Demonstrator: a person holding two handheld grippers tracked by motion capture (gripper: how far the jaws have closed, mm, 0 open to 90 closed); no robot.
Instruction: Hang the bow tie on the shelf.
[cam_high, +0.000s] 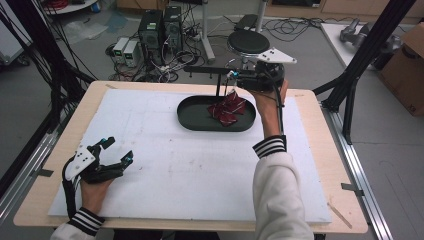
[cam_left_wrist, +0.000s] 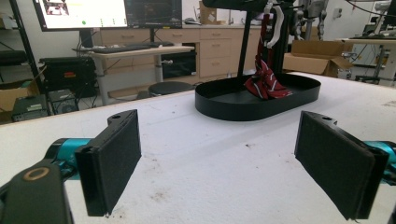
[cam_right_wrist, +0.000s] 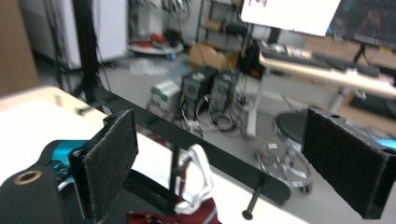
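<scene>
We judge the red cloth (cam_high: 227, 108) is being hung on the rack (cam_right_wrist: 196, 148): our right gripper (cam_high: 235, 75) gapes empty beside its loop (cam_right_wrist: 200, 179), our left gripper (cam_high: 116, 150) rests open, and next we must lift that loop onto 1 peg (cam_right_wrist: 253, 199).

Both grippers black: left gripper (cam_high: 116, 151) and right gripper (cam_high: 231, 76), each with 2 flat jaws faced in coarse black padding, teal fittings at the jaw bases, grey 3-cornered top plate, black cable. White sleeves (cam_high: 274, 192), black-and-white striped cuffs.

2 computer towers (cam_high: 160, 27) and a round stool (cam_high: 248, 41) stand beyond the table (cam_high: 320, 165).
</scene>
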